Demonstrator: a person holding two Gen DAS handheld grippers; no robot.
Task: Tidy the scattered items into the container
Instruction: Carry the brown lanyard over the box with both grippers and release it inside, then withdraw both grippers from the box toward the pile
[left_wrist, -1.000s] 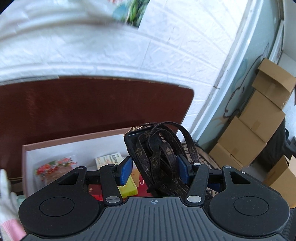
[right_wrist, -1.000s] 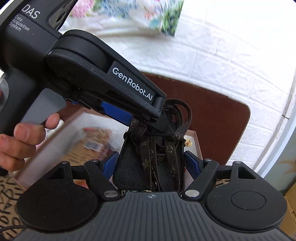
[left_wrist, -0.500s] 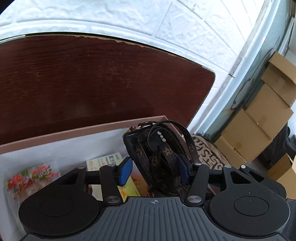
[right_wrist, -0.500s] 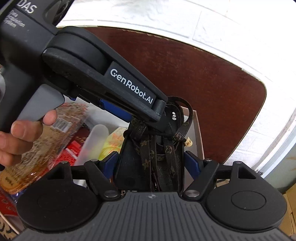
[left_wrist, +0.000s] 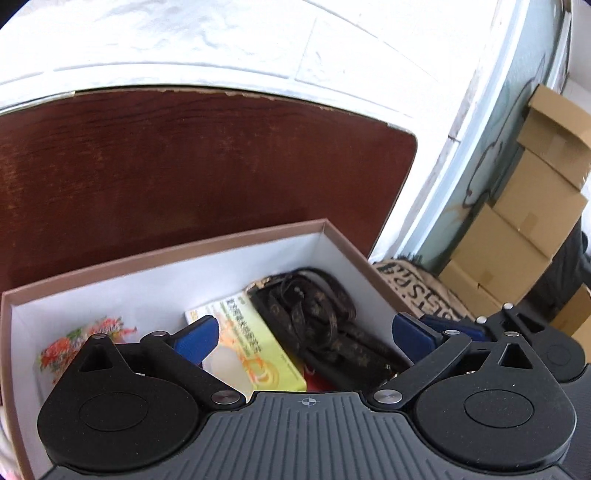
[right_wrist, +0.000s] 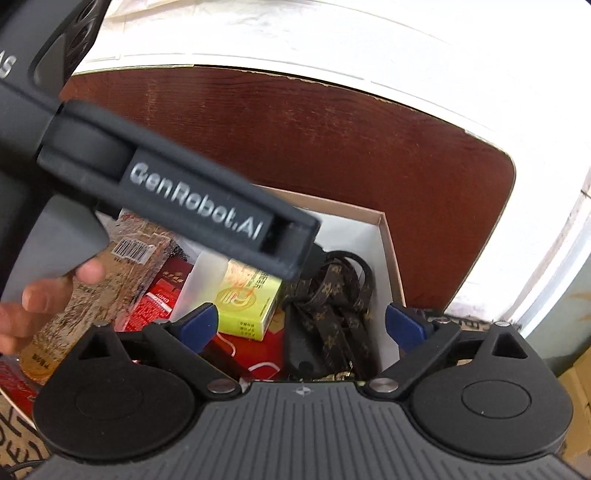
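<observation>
Left wrist view: left tongs (left_wrist: 301, 332) spread wide, empty; strapped phone case (left_wrist: 325, 328) lies lengthwise in box (left_wrist: 166, 251) directly ahead; right tongs (right_wrist: 304, 325) gape too.

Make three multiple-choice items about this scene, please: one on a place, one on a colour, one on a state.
1. Where does the strapped pouch lie?
A. inside the box
B. on the floor
C. between closed fingers

2. What colour are the pads on the fingers?
A. red
B. blue
C. white

3. How are the left gripper and right gripper?
A. both shut
B. only the left open
C. both open

Answers: 1 A, it rests by the right wall, beside the yellow-green carton. 2 B, blue in both views. 3 C, wide gaps, nothing held.
</observation>
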